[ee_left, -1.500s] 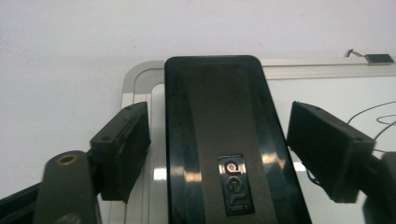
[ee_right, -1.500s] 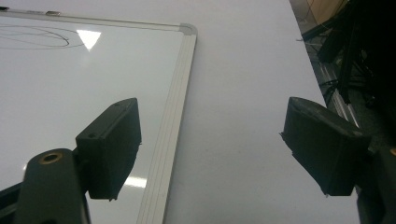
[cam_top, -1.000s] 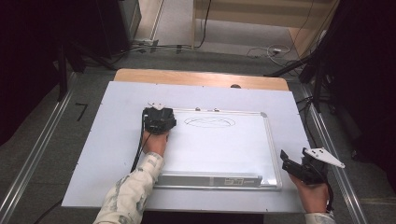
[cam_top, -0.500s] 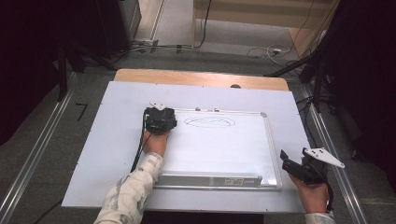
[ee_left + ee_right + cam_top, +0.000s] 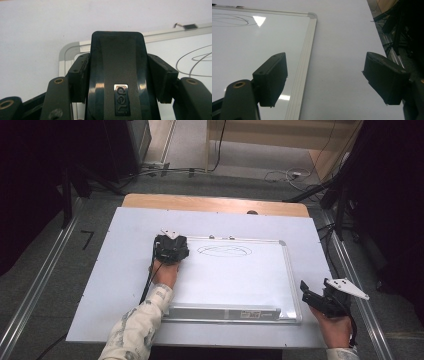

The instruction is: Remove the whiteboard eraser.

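Note:
A whiteboard lies flat on the white table, with a thin oval scribble near its top edge. My left gripper rests at the board's top left corner. In the left gripper view its jaws are shut on a black board eraser with a "deli" badge, and the scribble lies to its right. My right gripper is off the board's lower right corner. It is open, with nothing between its jaws, and straddles the board's aluminium frame.
The white table top has a wooden strip along its far edge. Metal rails run along both sides on the floor. Cables and dark stands sit beyond the table.

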{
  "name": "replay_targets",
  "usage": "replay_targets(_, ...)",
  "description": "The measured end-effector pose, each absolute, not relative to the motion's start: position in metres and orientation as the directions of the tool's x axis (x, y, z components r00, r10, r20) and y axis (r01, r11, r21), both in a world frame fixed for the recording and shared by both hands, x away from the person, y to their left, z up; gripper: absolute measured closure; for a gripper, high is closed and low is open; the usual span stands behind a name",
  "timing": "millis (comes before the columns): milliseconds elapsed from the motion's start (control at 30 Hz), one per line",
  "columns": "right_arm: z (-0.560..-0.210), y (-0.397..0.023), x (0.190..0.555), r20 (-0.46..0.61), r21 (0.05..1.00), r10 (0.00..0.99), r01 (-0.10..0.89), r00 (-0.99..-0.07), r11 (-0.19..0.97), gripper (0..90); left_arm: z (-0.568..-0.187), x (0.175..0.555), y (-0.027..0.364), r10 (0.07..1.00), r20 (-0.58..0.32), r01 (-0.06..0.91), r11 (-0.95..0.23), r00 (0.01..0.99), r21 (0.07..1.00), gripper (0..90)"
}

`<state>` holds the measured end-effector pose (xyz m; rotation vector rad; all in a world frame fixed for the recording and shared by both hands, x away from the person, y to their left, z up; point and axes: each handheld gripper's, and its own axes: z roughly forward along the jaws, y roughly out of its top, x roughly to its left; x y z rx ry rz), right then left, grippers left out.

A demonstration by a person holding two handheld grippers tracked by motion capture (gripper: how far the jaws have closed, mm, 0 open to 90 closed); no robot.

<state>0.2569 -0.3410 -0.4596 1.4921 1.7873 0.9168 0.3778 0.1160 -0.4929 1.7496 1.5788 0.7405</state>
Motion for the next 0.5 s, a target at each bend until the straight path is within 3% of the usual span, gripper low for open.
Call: replay_targets(500, -0.460, -0.338, 0.259, -0.037, 0.827, 0.985, 0.548, -0.169, 0.125, 18.1, -0.469, 0.358, 0.121, 0.983, -0.072, 0.591, -0.043, 0.169, 0.806, 40.5)
